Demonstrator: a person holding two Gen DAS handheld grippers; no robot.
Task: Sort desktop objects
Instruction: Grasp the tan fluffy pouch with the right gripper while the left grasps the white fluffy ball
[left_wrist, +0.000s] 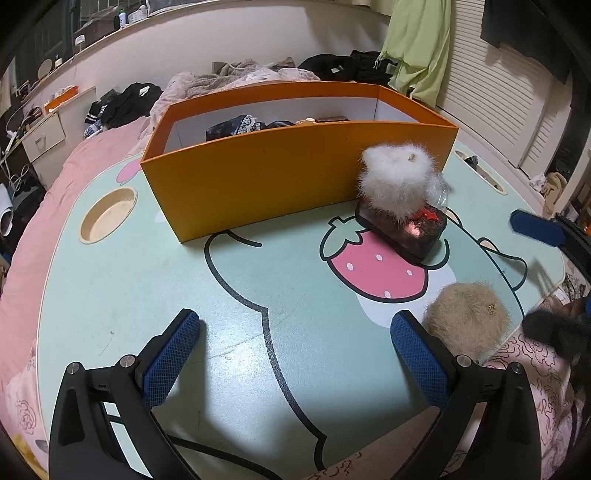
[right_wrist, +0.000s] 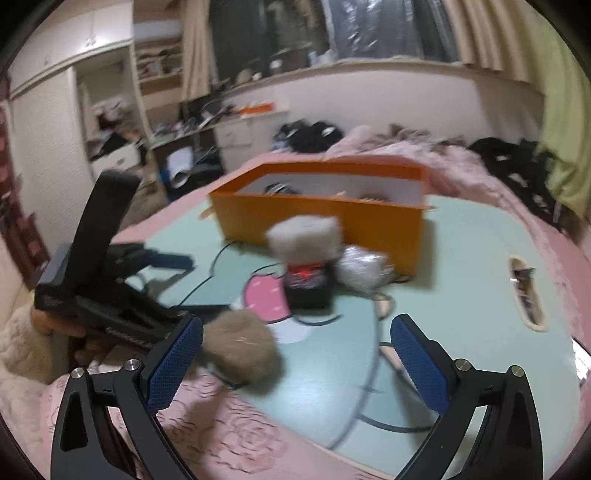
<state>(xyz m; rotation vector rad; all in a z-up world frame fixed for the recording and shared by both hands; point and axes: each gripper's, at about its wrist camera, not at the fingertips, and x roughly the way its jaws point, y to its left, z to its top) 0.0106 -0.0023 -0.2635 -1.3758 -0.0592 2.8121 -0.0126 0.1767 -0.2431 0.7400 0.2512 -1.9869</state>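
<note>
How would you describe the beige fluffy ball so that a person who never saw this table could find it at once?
Start from the big orange box on the mint-green table, then come forward past the printed strawberry to the near edge. The beige fluffy ball lies there alone on the tabletop. Unlike the white fluffy ball, which sits on top of a dark case, it is tan and carries a small gold charm.
</note>
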